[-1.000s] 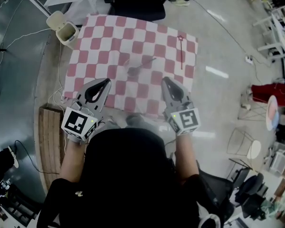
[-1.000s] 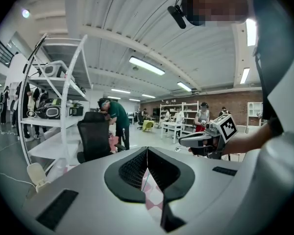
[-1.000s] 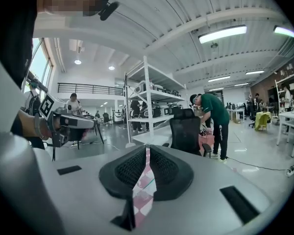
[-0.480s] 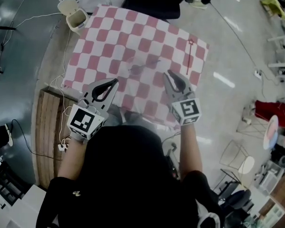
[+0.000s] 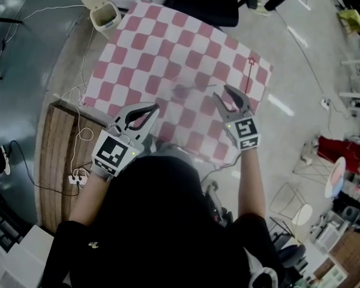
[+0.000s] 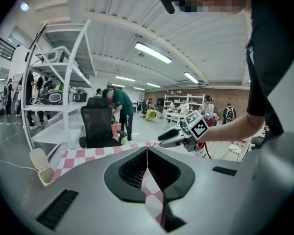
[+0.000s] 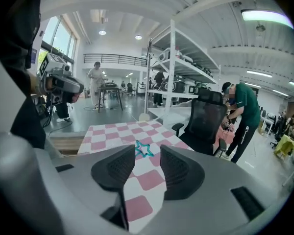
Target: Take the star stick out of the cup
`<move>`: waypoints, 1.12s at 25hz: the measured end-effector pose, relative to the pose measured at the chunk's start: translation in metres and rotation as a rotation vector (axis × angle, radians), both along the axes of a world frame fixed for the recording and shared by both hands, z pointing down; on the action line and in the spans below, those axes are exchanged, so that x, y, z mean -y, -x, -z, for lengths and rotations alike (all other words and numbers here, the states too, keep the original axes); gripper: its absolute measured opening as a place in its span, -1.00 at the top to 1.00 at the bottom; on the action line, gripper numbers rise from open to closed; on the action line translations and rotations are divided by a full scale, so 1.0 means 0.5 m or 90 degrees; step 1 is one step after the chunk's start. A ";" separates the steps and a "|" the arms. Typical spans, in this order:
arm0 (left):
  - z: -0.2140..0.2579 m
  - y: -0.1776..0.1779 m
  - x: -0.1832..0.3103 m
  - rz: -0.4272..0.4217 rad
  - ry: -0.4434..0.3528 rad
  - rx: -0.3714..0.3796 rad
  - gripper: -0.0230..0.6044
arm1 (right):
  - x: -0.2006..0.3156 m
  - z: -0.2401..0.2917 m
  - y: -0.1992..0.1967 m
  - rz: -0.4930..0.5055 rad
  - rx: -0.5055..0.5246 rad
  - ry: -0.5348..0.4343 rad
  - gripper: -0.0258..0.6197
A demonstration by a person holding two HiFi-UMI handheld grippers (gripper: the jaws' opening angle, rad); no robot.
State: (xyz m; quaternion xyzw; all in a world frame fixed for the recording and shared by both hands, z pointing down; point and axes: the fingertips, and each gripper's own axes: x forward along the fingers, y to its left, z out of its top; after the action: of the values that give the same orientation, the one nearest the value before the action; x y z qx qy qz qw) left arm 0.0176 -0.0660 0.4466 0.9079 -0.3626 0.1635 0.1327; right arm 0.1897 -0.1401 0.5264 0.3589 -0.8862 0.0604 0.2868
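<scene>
Star stick [image 7: 144,149] lies ahead of right hand-held gripper [image 7: 147,153]; jaws opening, empty.

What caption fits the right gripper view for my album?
Right claw opening above the pink checkered cloth, a teal star showing in the gap between its tips, nothing gripped.

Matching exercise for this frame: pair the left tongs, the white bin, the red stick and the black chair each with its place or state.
1 left tongs
2 white bin
3 red stick
4 black chair

A lying on the checked cloth, near its right edge
B jaws together, nothing between them
C beyond the cloth's far edge
D off the cloth, by its far left corner

Pairs: 1-B, 2-D, 3-A, 4-C
</scene>
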 end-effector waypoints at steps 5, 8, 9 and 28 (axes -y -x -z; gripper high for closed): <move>-0.020 0.031 0.013 0.007 0.012 0.000 0.80 | 0.022 -0.043 0.024 0.064 -0.055 0.023 0.32; -0.031 0.043 0.014 0.014 0.026 -0.002 0.80 | 0.028 -0.058 0.034 0.089 -0.067 0.034 0.30; -0.034 0.046 0.014 0.016 0.030 -0.001 0.80 | 0.030 -0.062 0.038 0.098 -0.071 0.036 0.30; -0.047 0.101 0.018 0.039 0.047 -0.014 0.80 | 0.019 -0.072 0.075 0.184 -0.114 0.048 0.75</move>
State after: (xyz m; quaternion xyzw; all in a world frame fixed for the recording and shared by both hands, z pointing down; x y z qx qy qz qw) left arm -0.0327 -0.0748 0.4702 0.8925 -0.3827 0.1629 0.1747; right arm 0.1520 -0.1498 0.5625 0.2203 -0.8967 0.0198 0.3835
